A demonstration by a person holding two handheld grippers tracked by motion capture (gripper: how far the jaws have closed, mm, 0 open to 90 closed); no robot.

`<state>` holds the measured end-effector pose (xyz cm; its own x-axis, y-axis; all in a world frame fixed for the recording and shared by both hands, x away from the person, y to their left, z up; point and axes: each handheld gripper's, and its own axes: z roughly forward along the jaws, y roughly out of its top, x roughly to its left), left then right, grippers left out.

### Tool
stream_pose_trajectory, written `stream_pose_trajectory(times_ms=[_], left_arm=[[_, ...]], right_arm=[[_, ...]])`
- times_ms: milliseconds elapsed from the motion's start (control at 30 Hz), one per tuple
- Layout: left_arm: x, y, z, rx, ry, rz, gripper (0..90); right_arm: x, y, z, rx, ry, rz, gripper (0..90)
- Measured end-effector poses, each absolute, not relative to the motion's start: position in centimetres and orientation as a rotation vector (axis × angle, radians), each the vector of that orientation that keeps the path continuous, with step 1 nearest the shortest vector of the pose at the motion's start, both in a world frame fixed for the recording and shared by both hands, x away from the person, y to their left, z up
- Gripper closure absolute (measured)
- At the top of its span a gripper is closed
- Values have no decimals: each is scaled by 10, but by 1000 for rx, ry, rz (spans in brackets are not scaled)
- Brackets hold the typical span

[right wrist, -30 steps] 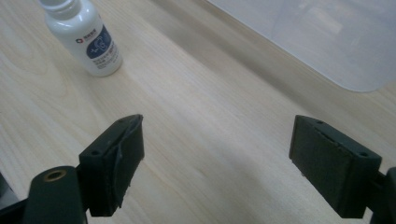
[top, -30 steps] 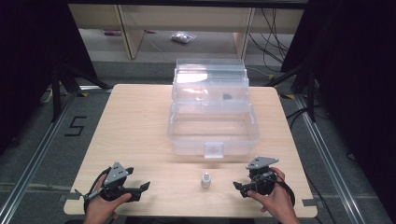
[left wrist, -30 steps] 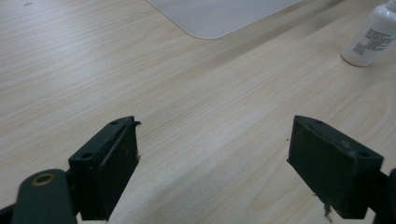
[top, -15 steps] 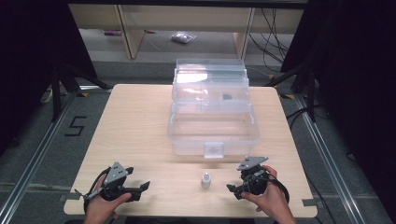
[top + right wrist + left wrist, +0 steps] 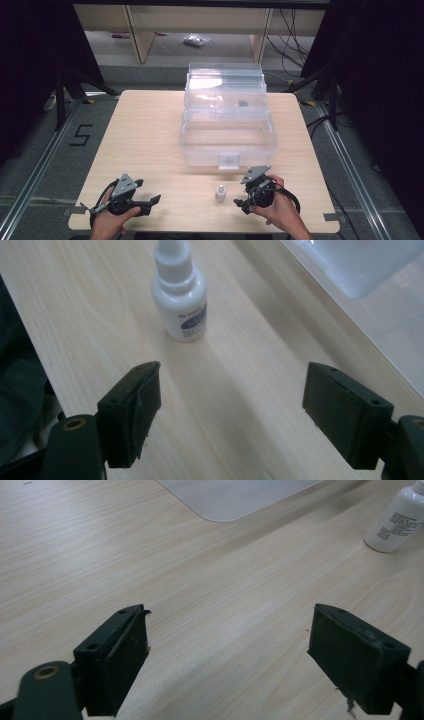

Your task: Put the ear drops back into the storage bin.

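Small white dropper bottle (image 5: 220,192) stands upright on the wooden table (image 5: 150,130), near the front edge, just in front of the clear plastic storage box (image 5: 227,127) (lid open). Right gripper (image 5: 243,201) sits just beside the bottle, jaws spread wide, nothing in them. Left gripper (image 5: 152,201) is well apart on the other side, also spread and empty.

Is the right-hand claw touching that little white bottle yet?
Apart. In the right gripper view, bare table lies between the open right gripper and the upright white bottle.
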<state>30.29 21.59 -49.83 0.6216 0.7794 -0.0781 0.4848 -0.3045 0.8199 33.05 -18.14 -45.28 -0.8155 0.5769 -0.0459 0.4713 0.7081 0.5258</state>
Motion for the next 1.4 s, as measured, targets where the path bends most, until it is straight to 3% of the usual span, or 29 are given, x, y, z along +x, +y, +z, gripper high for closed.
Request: stream_pose_trajectory(times_ms=[833,1400], left_arm=[[302,214,-499,1961,1003,416,154],[303,214,-499,1968,998,417,154]], right_arm=[[349,-123,-453,625,2883,596,330],[360,-108,-460,546,2937,519,415]])
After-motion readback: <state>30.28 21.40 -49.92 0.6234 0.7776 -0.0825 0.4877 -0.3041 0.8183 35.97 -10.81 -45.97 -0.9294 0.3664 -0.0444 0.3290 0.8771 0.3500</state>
